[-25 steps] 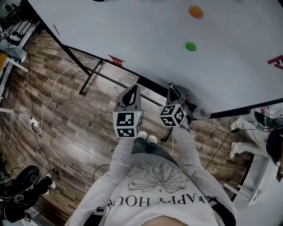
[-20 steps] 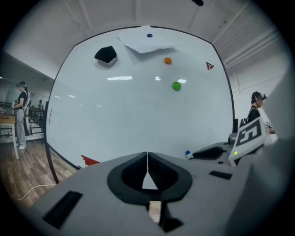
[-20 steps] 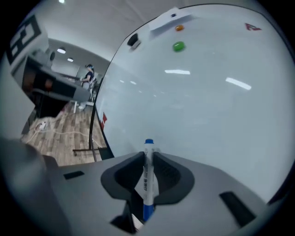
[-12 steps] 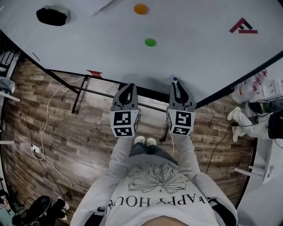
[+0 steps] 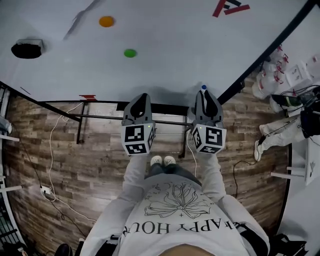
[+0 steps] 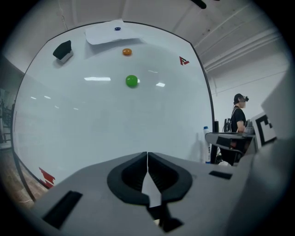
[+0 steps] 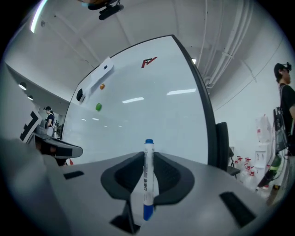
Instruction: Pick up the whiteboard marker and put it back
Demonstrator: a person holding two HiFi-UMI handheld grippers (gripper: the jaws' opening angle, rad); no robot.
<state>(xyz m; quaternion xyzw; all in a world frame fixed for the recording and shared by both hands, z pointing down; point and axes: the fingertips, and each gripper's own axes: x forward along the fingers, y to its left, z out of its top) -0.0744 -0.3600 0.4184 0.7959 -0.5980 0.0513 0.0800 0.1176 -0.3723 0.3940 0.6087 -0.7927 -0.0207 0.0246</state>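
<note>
The whiteboard marker, white with a blue cap and blue tail, stands upright between the jaws of my right gripper, which is shut on it. In the head view its blue cap pokes out of the right gripper, just short of the whiteboard's lower edge. My left gripper is beside it on the left, its jaws shut together with nothing in them. The marker also shows at the right of the left gripper view.
On the whiteboard are a green magnet, an orange magnet, a black eraser and a red logo. Its black stand and cables are on the wooden floor. A person stands at the right, near white bottles.
Both grippers have come up level, side by side, facing the whiteboard. The right one has rolled upright with the marker still in it. The board has slid left in the head view.
</note>
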